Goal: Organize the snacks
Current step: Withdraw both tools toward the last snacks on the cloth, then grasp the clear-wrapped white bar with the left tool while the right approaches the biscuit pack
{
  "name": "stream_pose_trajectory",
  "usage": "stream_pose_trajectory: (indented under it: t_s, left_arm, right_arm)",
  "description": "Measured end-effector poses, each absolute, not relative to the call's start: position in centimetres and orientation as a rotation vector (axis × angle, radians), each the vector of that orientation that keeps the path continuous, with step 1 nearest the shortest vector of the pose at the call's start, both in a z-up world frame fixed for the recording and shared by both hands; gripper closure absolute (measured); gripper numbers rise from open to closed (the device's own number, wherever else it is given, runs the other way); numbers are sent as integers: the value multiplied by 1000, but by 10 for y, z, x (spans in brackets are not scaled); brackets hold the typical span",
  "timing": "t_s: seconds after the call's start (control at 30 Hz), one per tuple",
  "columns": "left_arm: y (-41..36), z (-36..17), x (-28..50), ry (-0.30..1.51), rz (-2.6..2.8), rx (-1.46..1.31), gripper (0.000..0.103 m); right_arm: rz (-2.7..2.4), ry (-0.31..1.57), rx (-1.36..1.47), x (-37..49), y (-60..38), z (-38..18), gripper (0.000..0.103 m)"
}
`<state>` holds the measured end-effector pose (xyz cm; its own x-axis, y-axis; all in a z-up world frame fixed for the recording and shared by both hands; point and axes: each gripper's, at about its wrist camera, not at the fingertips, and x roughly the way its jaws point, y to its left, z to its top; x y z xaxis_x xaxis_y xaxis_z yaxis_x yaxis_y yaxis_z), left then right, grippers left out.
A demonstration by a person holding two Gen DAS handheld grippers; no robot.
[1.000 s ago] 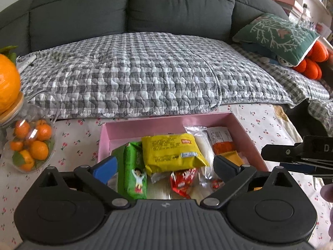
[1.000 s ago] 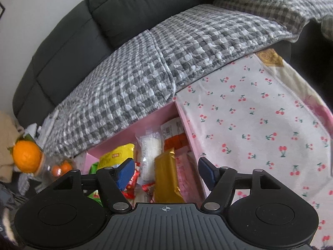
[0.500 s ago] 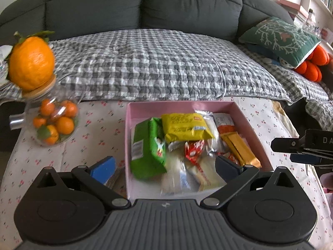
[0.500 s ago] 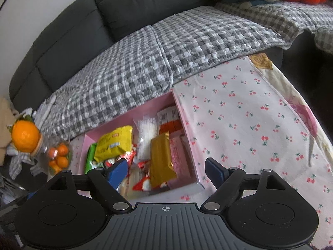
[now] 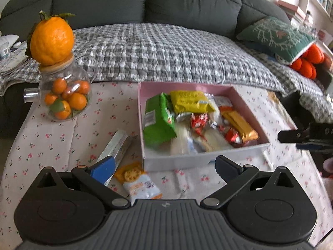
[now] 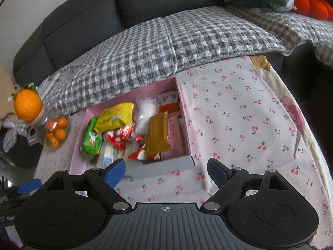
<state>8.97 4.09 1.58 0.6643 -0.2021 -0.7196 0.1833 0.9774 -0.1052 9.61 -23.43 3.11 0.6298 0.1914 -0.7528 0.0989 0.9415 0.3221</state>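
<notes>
My left gripper [image 5: 165, 167] stands wide open with nothing between its fingers, held just in front of the pink box [image 5: 199, 159]. My right gripper [image 6: 166, 170] is open too; its jaws have just been spreading and hold nothing, and it also hangs before the box's near wall, toward its right corner.

The box sits on the cherry-print cloth [image 6: 239, 108] and is packed with snacks: a green packet [image 5: 159, 120] along its left wall, a yellow packet [image 5: 190, 102] at its back, a gold bar [image 5: 239, 125] along its right side, and red-and-white wrapped sweets [image 5: 198, 121] in the middle, over some pale packets.

Two snacks lie outside the box, on the cloth just left of its near left corner: a silver wrapped bar [image 5: 116, 145], and nearer to me an orange-and-white cracker packet [image 5: 138, 181]. My left blue fingertip covers part of the silver bar in view; I cannot tell whether it touches it.

Well left of the box stands a glass jar of small oranges [image 5: 64, 95] with a large orange [image 5: 52, 41] on its lid
</notes>
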Motion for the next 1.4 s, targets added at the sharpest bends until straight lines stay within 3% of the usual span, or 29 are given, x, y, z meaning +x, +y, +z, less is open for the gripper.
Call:
stream_pose_trajectory:
  t_s: [0.73,1.4]
  left_arm:
    - [103,-11,58,808,-169,17,1]
    - [137,-47,86,728,-147,59,2]
  right_arm:
    - [175,827,118,65,-167,7,12]
    - [313,842,-23,68,-99,-27,10]
